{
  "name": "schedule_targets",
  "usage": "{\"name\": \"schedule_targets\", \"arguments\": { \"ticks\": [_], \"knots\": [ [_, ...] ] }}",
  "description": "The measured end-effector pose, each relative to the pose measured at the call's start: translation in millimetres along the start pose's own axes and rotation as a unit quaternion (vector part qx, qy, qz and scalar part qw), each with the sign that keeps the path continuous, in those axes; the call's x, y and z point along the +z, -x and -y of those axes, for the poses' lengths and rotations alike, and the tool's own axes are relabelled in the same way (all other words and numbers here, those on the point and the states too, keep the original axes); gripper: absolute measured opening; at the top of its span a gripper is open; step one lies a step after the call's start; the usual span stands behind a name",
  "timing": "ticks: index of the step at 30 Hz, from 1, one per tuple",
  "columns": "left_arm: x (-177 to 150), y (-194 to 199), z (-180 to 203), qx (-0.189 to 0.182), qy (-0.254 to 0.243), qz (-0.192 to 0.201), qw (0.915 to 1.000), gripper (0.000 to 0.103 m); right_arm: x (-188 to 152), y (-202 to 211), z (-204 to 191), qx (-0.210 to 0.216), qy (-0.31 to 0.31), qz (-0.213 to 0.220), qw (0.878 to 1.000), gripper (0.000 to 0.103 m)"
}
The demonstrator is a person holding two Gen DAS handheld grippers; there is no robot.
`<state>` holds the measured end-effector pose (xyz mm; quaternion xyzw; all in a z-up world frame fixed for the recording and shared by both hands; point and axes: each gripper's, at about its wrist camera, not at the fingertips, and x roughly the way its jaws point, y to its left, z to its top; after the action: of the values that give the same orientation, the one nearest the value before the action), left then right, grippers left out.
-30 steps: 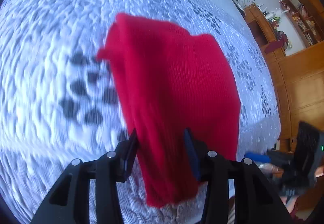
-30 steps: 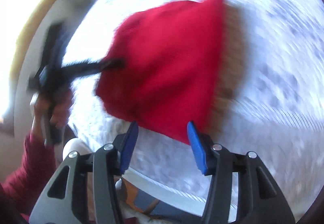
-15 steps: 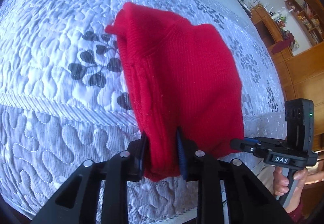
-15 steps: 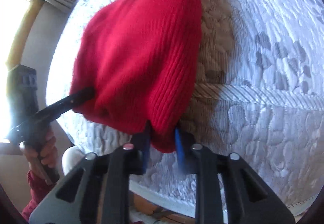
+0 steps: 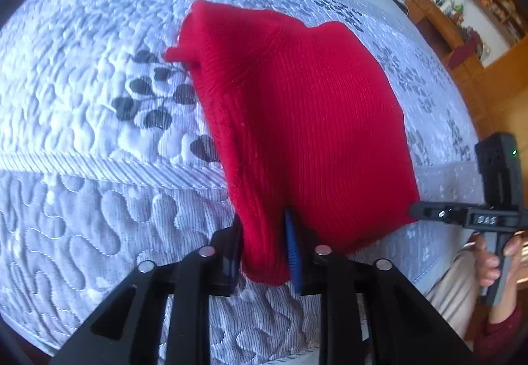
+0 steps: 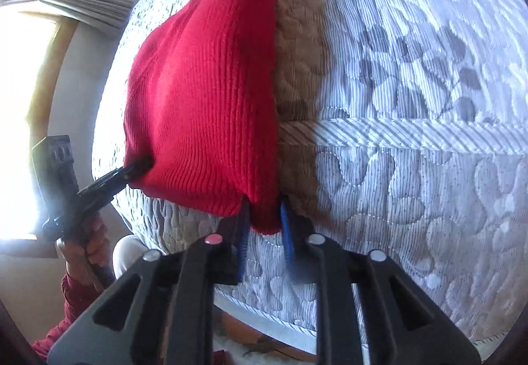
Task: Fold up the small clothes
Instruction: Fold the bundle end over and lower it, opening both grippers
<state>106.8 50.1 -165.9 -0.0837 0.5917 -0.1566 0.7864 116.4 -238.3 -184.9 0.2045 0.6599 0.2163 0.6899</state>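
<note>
Pinching red knit garment [image 5: 297,120] (both hand-held grippers, easing).

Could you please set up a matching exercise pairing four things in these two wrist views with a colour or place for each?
Things:
1. Knit garment
2. Quilt
3. Left gripper
4. Right gripper

Descriptions:
A. White with a grey leaf pattern
B. Red, ribbed
C. Holds the garment's lower corner beside the brownish shadow
D. Holds the garment's lower corner nearest the dark leaf print

Pairs: 1-B, 2-A, 3-D, 4-C
</note>
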Motion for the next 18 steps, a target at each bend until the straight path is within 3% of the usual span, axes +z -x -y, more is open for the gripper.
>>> {"name": "schedule_targets", "arguments": {
  "ticks": [2, 4, 6, 10, 13, 15, 17, 18],
  "knots": [
    [-1, 8, 5, 0.011, 0.001, 0.000, 0.9999, 0.033, -2, 14, -4, -0.025, 0.018, 0.014, 0.999, 0.030],
    [-4, 16, 8, 0.029, 0.004, 0.004, 0.9996, 0.052, -5, 29, -8, -0.034, 0.031, 0.030, 0.999, 0.050],
    [-9, 20, 6, 0.044, 0.009, 0.011, 0.9989, 0.054, -4, 36, -6, -0.013, 0.019, 0.035, 0.999, 0.054],
    [-11, 16, -6, 0.028, 0.047, 0.003, 0.9985, 0.054, 3, 29, -1, -0.004, -0.003, 0.025, 1.000, 0.060],
    [-7, 7, -12, 0.007, 0.081, -0.006, 0.9967, 0.053, 13, 9, 0, 0.011, -0.024, 0.005, 1.000, 0.060],
    [-4, 1, -9, 0.012, 0.079, -0.011, 0.9968, 0.052, 18, -4, -4, 0.011, -0.025, -0.009, 1.000, 0.060],
    [1, -3, -3, 0.023, 0.068, -0.012, 0.9973, 0.049, 21, -10, -7, 0.003, -0.018, -0.022, 1.000, 0.044],
    [2, -5, 0, 0.023, 0.064, -0.016, 0.9976, 0.043, 24, -15, -10, -0.007, -0.014, -0.031, 0.999, 0.032]
  ]
}}
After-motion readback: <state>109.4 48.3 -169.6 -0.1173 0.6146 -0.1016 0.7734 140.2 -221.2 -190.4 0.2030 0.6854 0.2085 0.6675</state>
